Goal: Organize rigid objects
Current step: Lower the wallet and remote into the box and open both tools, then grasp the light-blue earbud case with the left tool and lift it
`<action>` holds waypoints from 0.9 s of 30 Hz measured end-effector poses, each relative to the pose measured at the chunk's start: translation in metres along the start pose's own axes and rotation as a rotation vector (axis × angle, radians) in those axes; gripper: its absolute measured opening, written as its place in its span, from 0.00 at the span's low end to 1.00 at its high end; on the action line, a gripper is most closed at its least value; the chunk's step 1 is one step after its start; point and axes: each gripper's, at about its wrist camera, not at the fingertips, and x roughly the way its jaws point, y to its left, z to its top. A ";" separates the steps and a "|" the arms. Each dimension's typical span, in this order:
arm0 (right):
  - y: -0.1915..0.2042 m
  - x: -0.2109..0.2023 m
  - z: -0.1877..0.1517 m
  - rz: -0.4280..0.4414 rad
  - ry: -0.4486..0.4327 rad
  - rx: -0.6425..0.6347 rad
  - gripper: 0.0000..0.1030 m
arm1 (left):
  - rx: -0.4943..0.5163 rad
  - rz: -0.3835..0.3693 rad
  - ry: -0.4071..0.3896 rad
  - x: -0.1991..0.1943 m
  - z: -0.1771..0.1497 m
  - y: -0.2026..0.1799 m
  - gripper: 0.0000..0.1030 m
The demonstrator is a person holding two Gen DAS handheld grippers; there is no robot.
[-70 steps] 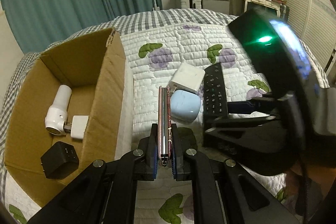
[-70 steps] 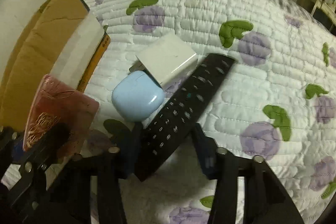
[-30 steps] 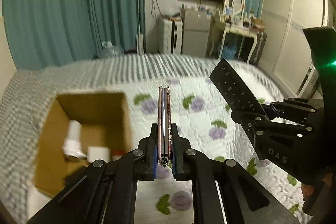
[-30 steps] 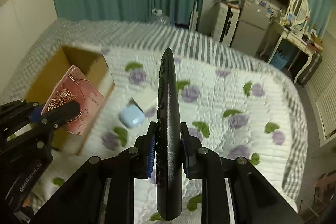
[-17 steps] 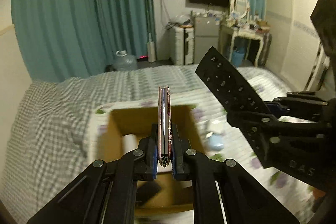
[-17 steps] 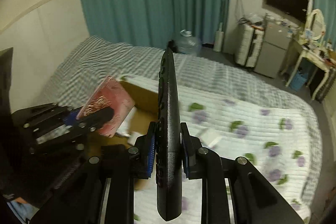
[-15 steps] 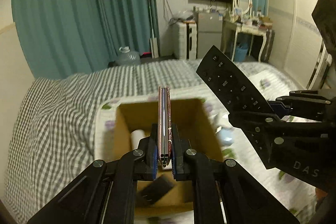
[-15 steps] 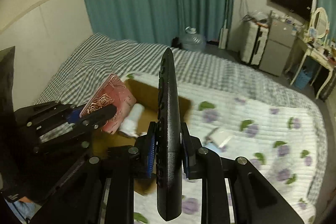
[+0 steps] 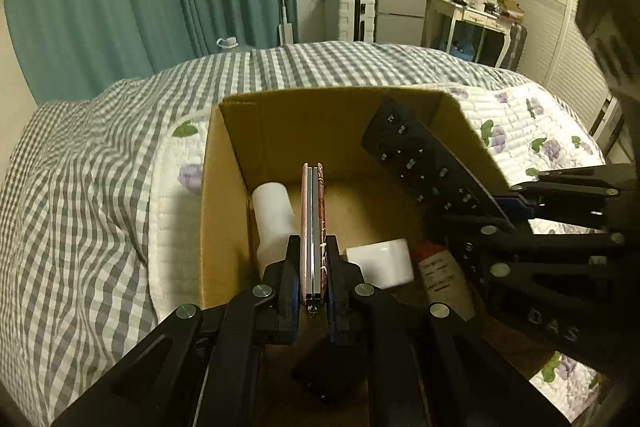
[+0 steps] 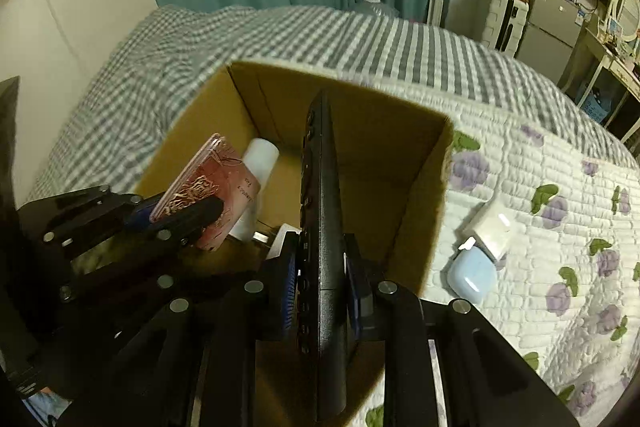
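My left gripper is shut on a thin pink phone, held edge-up over the open cardboard box; the phone's patterned back shows in the right wrist view. My right gripper is shut on a black remote control, also held over the box; the remote shows at the right of the left wrist view. Inside the box lie a white cylinder, a white charger and a black adapter.
On the quilt right of the box lie a light blue earbud case and a white box-shaped item. The bed has a grey checked cover. Teal curtains, a fridge and a dressing table stand behind.
Both grippers have come down and closer over the box with the phone and the remote still held. The box now fills the middle of both views.
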 end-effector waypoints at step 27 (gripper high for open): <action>-0.149 -0.167 -0.047 -0.219 -0.306 -0.004 0.92 | -0.073 0.093 -0.106 -0.071 0.037 -0.158 0.64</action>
